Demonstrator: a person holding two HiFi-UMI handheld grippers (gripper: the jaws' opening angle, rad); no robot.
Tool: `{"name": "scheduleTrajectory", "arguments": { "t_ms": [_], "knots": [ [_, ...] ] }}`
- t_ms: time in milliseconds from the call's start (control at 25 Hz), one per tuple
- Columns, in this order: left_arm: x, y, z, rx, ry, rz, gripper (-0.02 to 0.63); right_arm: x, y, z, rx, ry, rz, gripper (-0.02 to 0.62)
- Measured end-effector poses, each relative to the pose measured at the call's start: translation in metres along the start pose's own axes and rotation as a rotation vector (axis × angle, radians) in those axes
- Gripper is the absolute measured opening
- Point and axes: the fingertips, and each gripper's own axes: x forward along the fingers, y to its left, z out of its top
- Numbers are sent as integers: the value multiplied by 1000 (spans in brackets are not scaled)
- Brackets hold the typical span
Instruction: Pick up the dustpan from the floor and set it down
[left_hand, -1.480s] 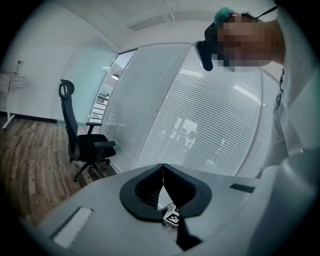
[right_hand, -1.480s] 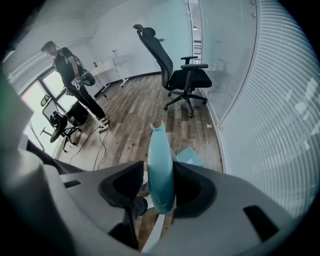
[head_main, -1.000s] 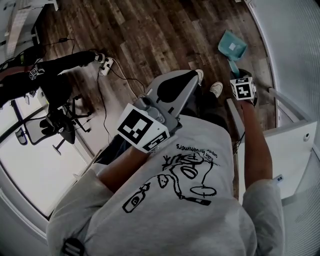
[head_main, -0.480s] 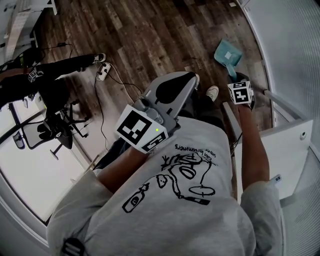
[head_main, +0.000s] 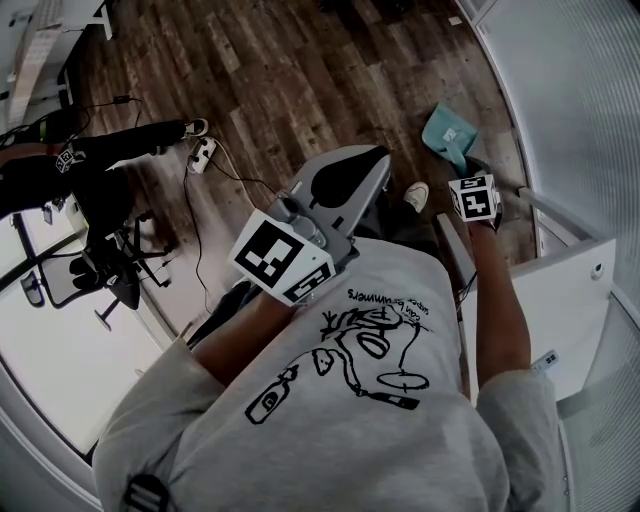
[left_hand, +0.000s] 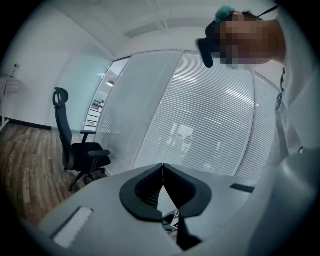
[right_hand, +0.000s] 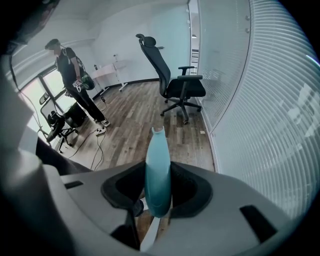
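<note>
Right gripper (right_hand: 158, 176) is closed on the handle of one teal dustpan (right_hand: 157, 150): both dark jaws press on the handle from the two sides, and the pan part reaches out past them, seen on its edge. In the head view the right gripper (head_main: 470, 165) points down and the dustpan (head_main: 448, 128) is held above the wooden floor (head_main: 300, 70), near the glass wall with white blinds (head_main: 580, 90). Left gripper (left_hand: 162, 172) holds nothing; its two jaws meet at the tips with no thing between them. From the head camera the left gripper (head_main: 375, 160) lies in front of the person's chest, well apart from the dustpan. Two marker cubes can be counted, one on the left gripper (head_main: 283, 255) and one on the right (head_main: 475, 198). One white shoe (head_main: 415, 195) of the wearer shows just beside the right arm. One other person in dark clothes (right_hand: 75, 85) stands by the window on the far side of the room. One black office chair (right_hand: 180, 85) stands near the glass wall, and one white power strip (head_main: 203, 152) with cables lies on the floor.
</note>
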Motion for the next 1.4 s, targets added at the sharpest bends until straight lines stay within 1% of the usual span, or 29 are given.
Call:
{"name": "scheduleTrajectory", "arguments": {
  "t_ms": [440,640,1120,1400],
  "knots": [
    [13,-20,2,14,-14,-34,2,-28,-4,-5,11,-33,1,127],
    [12,-20,13,14,-24,-48,3,-49,2,5,12,-51,-4,127],
    [25,-37,23,43,-39,-81,3,-99,2,33,13,-134,-12,127],
    [26,-44,35,60,-54,-79,3,-132,3,49,4,-171,-18,127]
  ]
}}
